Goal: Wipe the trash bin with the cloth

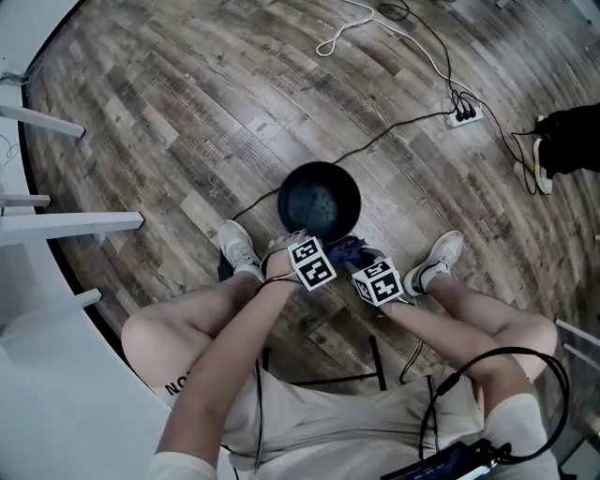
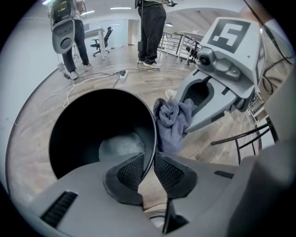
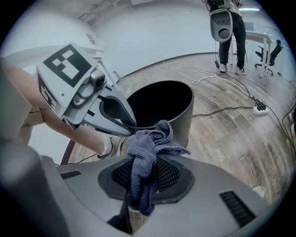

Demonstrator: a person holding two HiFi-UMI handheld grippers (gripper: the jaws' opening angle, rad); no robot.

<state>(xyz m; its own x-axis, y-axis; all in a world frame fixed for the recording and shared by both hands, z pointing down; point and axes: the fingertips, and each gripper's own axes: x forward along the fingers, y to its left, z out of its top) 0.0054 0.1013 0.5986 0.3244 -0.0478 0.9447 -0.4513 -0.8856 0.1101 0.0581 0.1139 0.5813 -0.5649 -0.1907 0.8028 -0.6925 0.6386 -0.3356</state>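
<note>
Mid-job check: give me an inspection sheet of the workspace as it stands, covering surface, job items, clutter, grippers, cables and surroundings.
Surface: wood-plank floor.
Job's things: black trash bin upright between the person's feet; blue-grey cloth at the bin's outer wall near the rim.
Clutter: nothing seen.
Grippers: left gripper shut on the bin's rim; right gripper shut on the cloth.
Cables: black cable running to a power strip; white cord beyond.
Surroundings: white frame at left; people standing and an office chair in the background.
</note>
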